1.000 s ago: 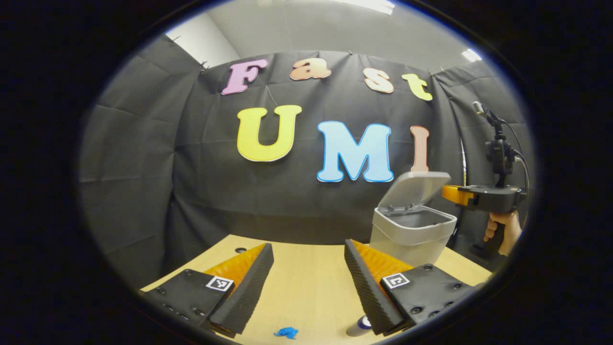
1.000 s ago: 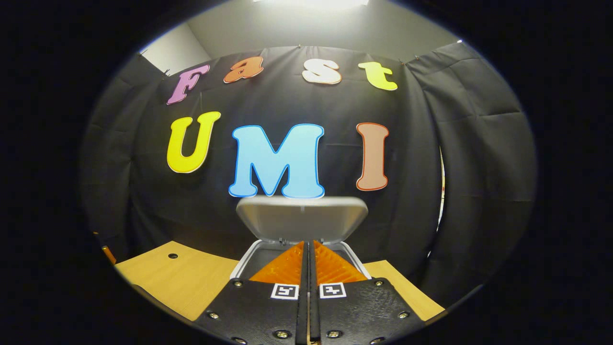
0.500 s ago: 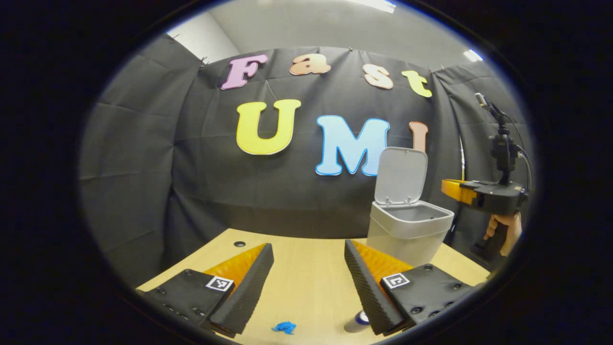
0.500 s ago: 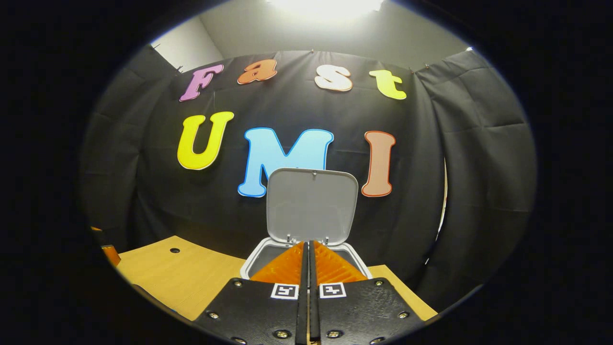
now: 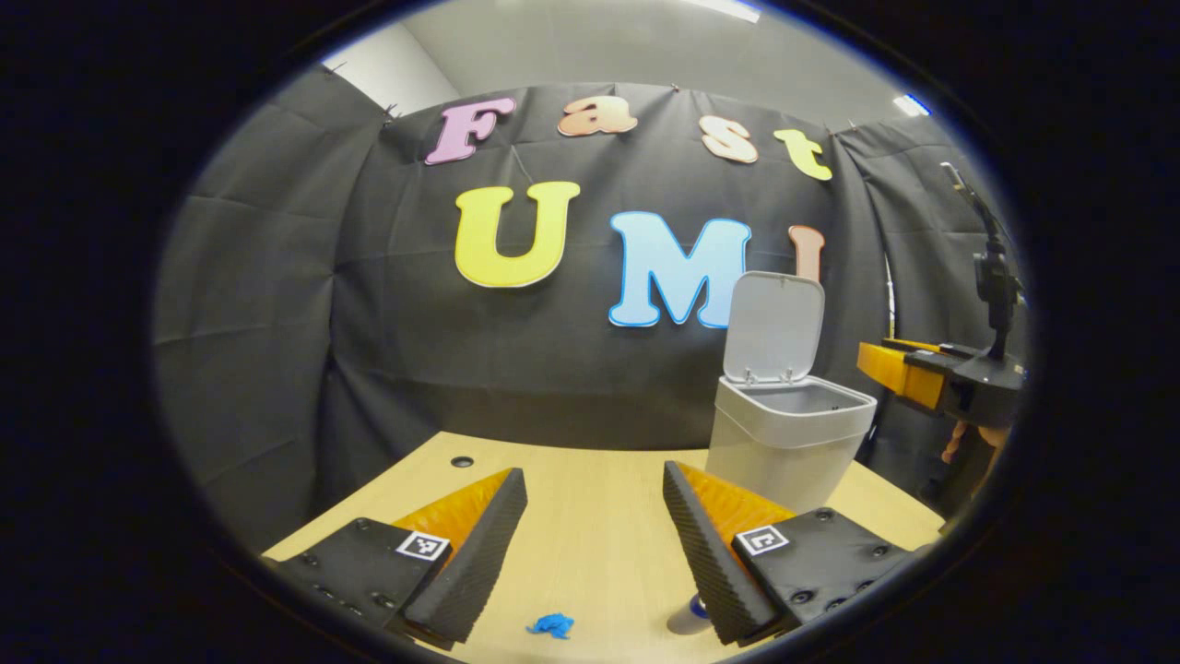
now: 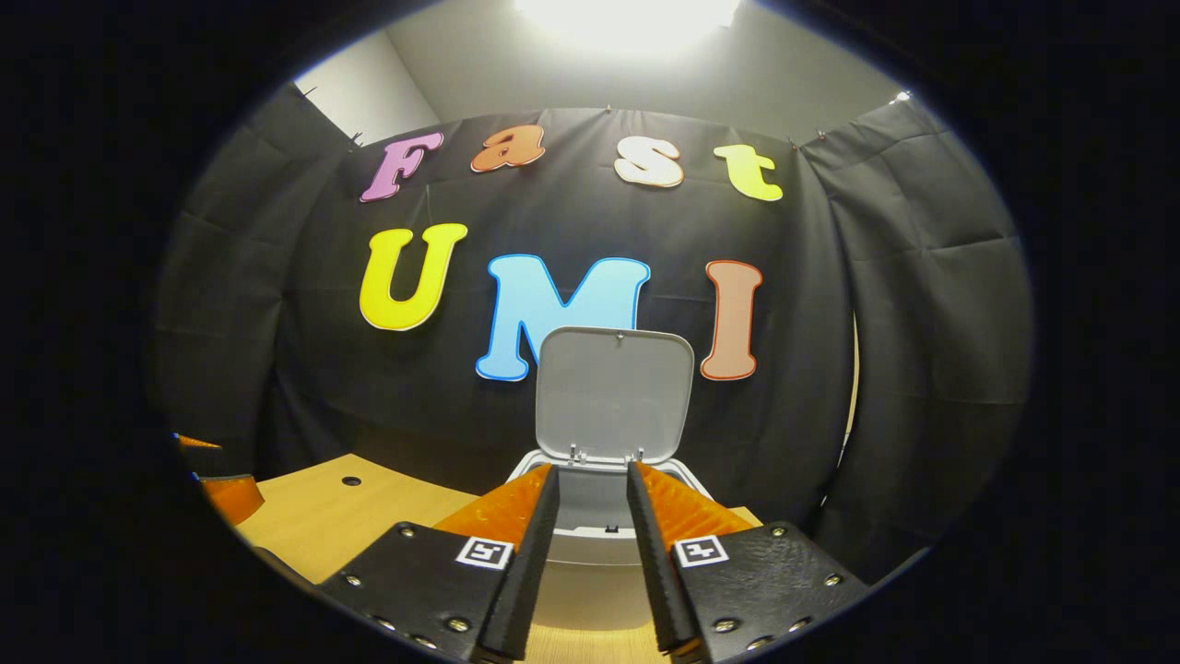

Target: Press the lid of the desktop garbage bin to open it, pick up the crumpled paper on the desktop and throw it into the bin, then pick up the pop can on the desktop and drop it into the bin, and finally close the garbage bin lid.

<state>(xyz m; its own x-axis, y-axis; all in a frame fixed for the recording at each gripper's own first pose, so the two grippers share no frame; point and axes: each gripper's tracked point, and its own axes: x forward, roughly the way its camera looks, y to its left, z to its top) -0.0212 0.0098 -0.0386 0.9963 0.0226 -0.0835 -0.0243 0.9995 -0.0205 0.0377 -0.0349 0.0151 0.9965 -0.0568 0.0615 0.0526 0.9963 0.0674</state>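
Left gripper view, nearest first: left gripper (image 5: 595,516) held above the near edge of the desktop (image 5: 590,516), fingers spread wide apart, gripping nothing. Just below and between them, near the desktop's near edge, a small blue crumpled paper (image 5: 551,625); to its right, the pop can (image 5: 688,616), mostly hidden behind the right-hand finger, posture not determinable. Farther along, toward the far right corner of the desktop, the garbage bin (image 5: 784,438) standing upright, lid (image 5: 774,325) swung up to near vertical, mouth open. Contents of bin not discernible. Beyond the bin's right side, off the desktop's right edge, the right gripper (image 5: 890,361) held level, apart from the bin, with a hand (image 5: 968,438) partly seen beneath it.

Right gripper view: right gripper (image 6: 593,526) fingers parted by a narrow gap, empty, poised just before the bin's near rim (image 6: 599,544). Lid (image 6: 615,392) upright behind the opening. Small round hole (image 6: 350,480) near the desktop's far left corner.
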